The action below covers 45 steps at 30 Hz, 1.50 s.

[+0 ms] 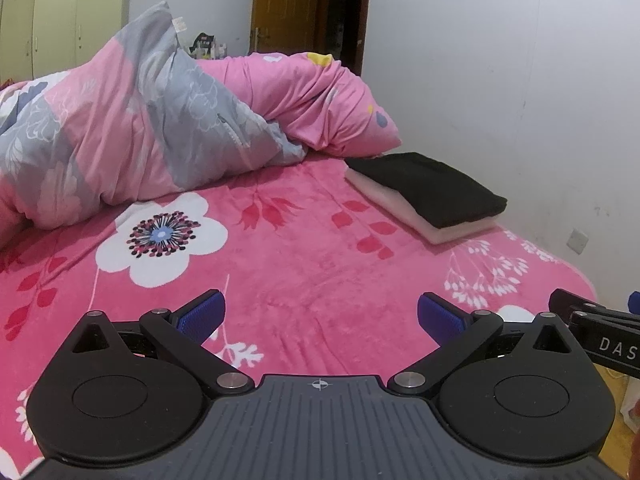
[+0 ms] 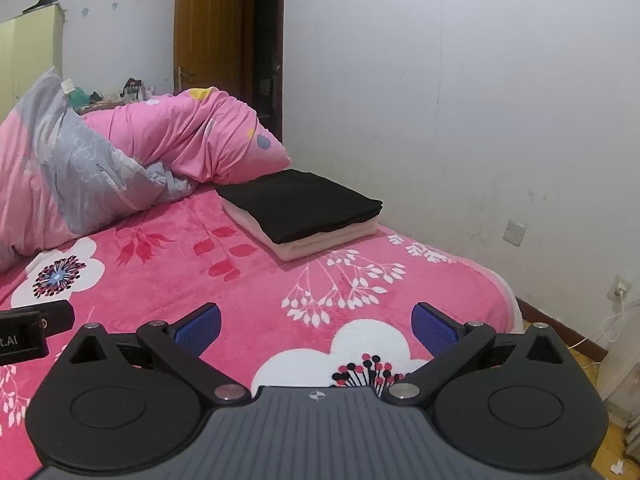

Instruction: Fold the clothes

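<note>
Bedding in bright pink covers the bed [image 1: 304, 264] you are facing, a plush blanket printed with white flowers and red leaves. Your left gripper [image 1: 320, 314] hovers low over the blanket, its blue-padded fingers [image 1: 202, 316] spread wide and holding nothing. Your right gripper [image 2: 316, 322] hovers just beside it, fingers [image 2: 434, 330] equally wide and empty.

The clothes sit toward the far right of the bed, near the white wall [image 2: 500, 120]: a folded black garment [image 2: 304, 206] lies flat on top of a folded pale pink garment [image 2: 320, 242], the two forming a neat stack. Just behind the stack, touching it or nearly so, lies a rumpled pink and grey floral duvet [image 1: 140, 132].

Readable writing is scarce. In the left wrist view, the right gripper's side at the right edge shows the white letters "DAS", cut off by the frame. In the right wrist view, the left gripper's side at the left edge shows "t.AI", also cut off. A brown wooden door [image 2: 208, 28] stands open beyond the bed.
</note>
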Each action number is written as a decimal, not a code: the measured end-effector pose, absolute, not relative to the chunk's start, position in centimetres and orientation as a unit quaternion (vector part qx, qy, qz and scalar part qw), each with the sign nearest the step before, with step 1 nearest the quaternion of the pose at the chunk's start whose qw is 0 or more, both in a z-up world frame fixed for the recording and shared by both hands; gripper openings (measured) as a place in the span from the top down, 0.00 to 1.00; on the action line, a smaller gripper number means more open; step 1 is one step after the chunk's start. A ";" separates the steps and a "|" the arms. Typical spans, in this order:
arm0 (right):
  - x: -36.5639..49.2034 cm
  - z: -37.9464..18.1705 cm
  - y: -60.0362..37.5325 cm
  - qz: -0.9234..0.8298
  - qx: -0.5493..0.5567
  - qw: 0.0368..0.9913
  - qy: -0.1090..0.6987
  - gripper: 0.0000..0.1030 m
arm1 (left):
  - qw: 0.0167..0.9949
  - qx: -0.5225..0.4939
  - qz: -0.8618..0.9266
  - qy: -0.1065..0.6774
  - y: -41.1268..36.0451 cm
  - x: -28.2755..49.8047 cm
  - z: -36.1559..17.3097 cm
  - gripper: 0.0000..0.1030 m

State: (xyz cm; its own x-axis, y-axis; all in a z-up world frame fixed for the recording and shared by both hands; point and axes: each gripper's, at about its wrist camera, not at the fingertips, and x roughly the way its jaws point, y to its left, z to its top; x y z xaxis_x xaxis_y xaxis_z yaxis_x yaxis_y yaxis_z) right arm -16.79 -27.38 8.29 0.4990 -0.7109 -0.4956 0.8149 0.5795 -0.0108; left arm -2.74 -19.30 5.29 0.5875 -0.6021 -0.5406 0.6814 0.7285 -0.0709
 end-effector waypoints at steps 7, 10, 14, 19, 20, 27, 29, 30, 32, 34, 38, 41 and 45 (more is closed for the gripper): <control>-16.7 8.3 -27.6 -0.448 0.109 0.856 0.231 0.00 | 0.886 0.074 -0.363 0.279 -19.5 -2.7 5.1 0.00; -16.6 8.3 -27.6 -0.449 0.107 0.856 0.233 0.00 | 0.885 0.075 -0.363 0.280 -19.6 -2.6 5.1 0.00; -16.4 8.2 -27.6 -0.449 0.104 0.856 0.234 0.00 | 0.884 0.075 -0.365 0.282 -19.6 -2.6 5.0 0.00; -16.5 8.4 -27.4 -0.451 0.099 0.856 0.234 0.00 | 0.883 0.074 -0.366 0.283 -19.6 -2.5 4.8 0.00; -16.4 8.5 -27.4 -0.451 0.099 0.856 0.234 0.00 | 0.883 0.074 -0.367 0.283 -19.6 -2.5 4.8 0.00; -16.4 8.4 -27.3 -0.452 0.094 0.855 0.235 0.00 | 0.882 0.074 -0.369 0.284 -19.7 -2.6 4.7 0.00; -16.3 8.4 -27.3 -0.451 0.092 0.856 0.235 0.00 | 0.882 0.074 -0.369 0.284 -19.7 -2.7 4.7 0.00; -16.4 8.4 -27.4 -0.451 0.092 0.856 0.236 0.00 | 0.882 0.074 -0.369 0.283 -19.6 -2.7 4.7 0.00; -16.4 8.5 -27.4 -0.452 0.092 0.856 0.235 0.00 | 0.882 0.074 -0.369 0.283 -19.6 -2.7 4.7 0.00; -16.4 8.5 -27.4 -0.452 0.092 0.856 0.236 0.00 | 0.882 0.074 -0.369 0.283 -19.6 -2.8 4.7 0.00; -16.4 8.5 -27.3 -0.452 0.092 0.855 0.236 0.00 | 0.882 0.075 -0.370 0.282 -19.6 -2.8 4.7 0.00; -16.3 8.5 -27.3 -0.452 0.092 0.855 0.236 0.00 | 0.882 0.076 -0.370 0.281 -19.7 -2.9 4.7 0.00; -16.3 8.6 -27.5 -0.452 0.093 0.855 0.236 0.00 | 0.883 0.076 -0.370 0.280 -19.7 -2.9 4.8 0.00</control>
